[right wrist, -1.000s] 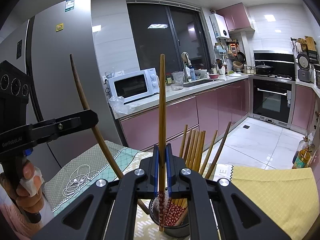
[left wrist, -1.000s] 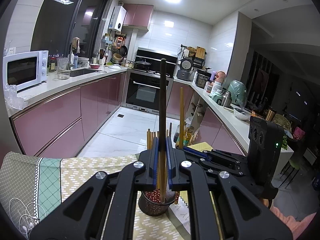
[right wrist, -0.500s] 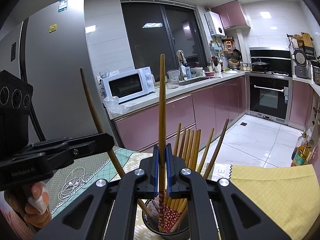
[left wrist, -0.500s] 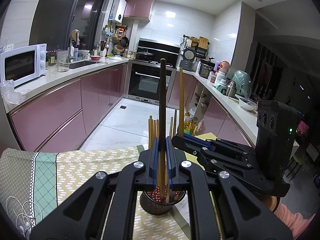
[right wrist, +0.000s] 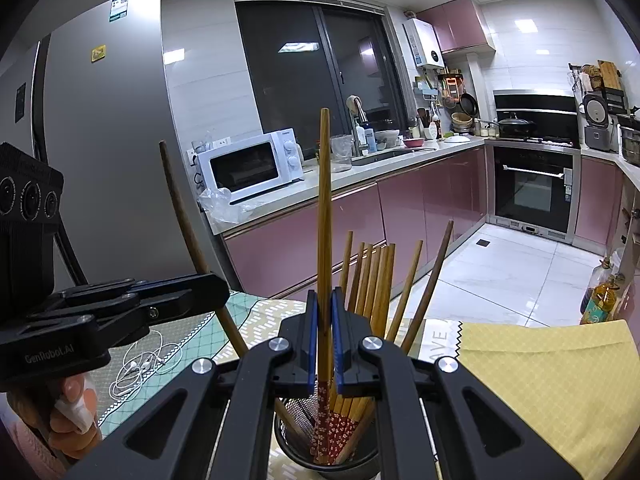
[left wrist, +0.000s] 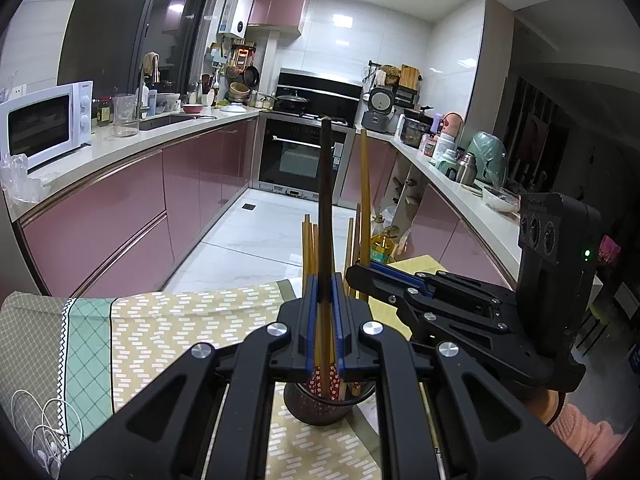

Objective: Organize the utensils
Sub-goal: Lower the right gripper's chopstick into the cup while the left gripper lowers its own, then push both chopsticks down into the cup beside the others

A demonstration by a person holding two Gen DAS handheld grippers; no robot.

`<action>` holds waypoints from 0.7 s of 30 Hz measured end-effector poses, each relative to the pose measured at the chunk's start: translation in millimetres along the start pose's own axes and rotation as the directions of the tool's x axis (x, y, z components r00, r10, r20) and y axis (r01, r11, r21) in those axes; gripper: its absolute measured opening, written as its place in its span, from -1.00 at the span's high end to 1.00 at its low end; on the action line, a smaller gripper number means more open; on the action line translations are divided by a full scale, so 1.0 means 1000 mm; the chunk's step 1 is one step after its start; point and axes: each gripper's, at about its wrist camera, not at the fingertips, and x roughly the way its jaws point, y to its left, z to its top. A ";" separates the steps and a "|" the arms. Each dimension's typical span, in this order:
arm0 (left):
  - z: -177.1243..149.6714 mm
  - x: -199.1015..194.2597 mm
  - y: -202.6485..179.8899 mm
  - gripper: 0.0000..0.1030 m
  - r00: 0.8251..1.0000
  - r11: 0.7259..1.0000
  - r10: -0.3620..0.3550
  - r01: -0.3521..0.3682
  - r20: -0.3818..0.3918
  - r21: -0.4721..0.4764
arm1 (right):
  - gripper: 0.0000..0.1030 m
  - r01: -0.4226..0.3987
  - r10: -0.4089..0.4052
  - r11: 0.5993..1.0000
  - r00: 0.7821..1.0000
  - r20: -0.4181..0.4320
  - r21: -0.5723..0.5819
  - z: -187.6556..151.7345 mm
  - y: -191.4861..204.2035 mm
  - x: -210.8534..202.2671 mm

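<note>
left tool (left wrist: 324,320) gripping dark brown wooden chopstick (left wrist: 325,200) upright, right tool (right wrist: 325,340) clamping light bamboo chopstick (right wrist: 324,208) vertically, both tips sitting inside black mesh cylindrical holder (right wrist: 292,440) on counter

— What lettering can be read?
— "GenRobot.AI" is printed on the left gripper (right wrist: 160,300); "AVE", perhaps cut off, is seen on a white cloth (right wrist: 440,340).
— The fridge (right wrist: 100,160) stickers?
— Too small to be made out.

chopsticks (right wrist: 372,280) crowd holder (right wrist: 296,452), tablecloth (left wrist: 168,320) bare leftward
</note>
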 end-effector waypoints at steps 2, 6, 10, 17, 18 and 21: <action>-0.001 0.003 0.000 0.86 1.000 1.000 0.003 -0.003 -0.006 0.002 | 0.89 0.003 -0.003 1.000 1.000 -0.003 0.001 -0.001 -0.001 0.002; -0.006 0.006 0.001 0.86 1.000 1.000 0.006 -0.006 -0.013 0.004 | 0.89 0.006 -0.006 1.000 1.000 -0.007 0.004 -0.004 -0.002 0.003; -0.009 0.010 0.003 0.86 1.000 1.000 0.012 -0.012 -0.023 0.005 | 0.89 0.007 -0.007 1.000 1.000 -0.009 0.008 -0.005 -0.004 0.004; -0.012 0.013 0.006 0.86 0.999 1.000 0.017 -0.017 -0.040 0.010 | 0.89 0.011 -0.011 1.000 1.000 -0.010 0.011 -0.006 -0.004 0.005; -0.012 0.014 0.007 0.86 0.999 1.000 0.017 -0.017 -0.042 0.012 | 0.89 0.010 -0.010 1.000 1.000 -0.010 0.012 -0.006 -0.005 0.006; -0.013 0.016 0.007 0.86 0.999 1.000 0.021 -0.021 -0.049 0.016 | 0.89 0.009 -0.009 1.000 1.000 -0.014 0.017 -0.008 -0.006 0.007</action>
